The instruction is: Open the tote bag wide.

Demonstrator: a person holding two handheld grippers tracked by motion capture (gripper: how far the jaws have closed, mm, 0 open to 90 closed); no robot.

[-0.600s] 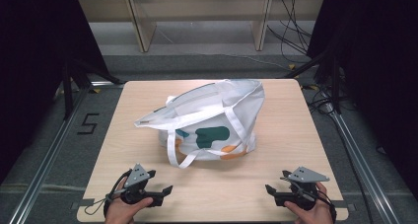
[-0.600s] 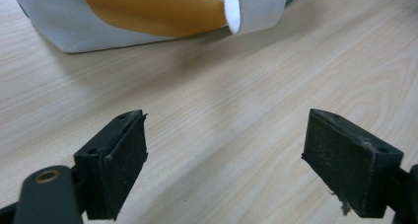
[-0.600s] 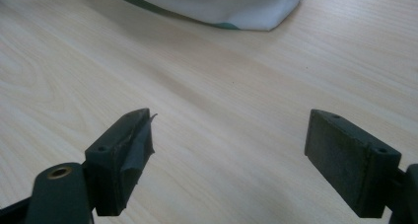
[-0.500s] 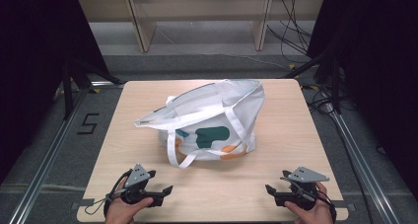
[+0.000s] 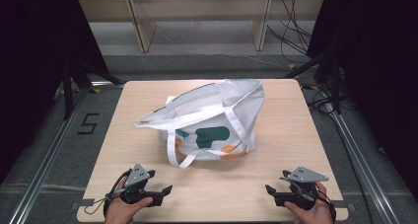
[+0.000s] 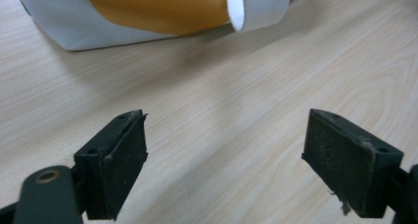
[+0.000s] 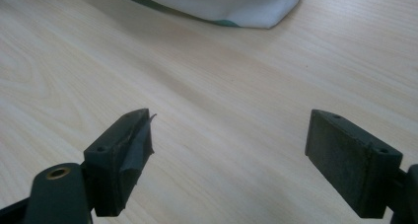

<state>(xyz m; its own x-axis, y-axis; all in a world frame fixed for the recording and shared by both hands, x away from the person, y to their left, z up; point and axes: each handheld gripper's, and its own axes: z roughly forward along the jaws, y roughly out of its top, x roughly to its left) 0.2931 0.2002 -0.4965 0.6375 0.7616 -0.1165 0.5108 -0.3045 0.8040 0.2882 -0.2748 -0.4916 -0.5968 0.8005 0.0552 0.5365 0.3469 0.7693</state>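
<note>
High view: left hand-held gripper and right hand-held gripper rest at the near worktop edge, jaws wide, holding nothing. Bag lies mid-worktop on its side, long axis left-right, mouth toward the left, handles trailing nearward. Bare wood all round it.

Left gripper view: jaws wide, empty; bag ahead, well apart.

Right gripper view: jaws wide, empty; bag corner ahead.

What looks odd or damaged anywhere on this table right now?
The white tote bag lies slumped on its side, its mouth gaping and one strap trailing loose onto the table. On the right gripper, one finger's pad looks frayed and peeling at its edge.
</note>
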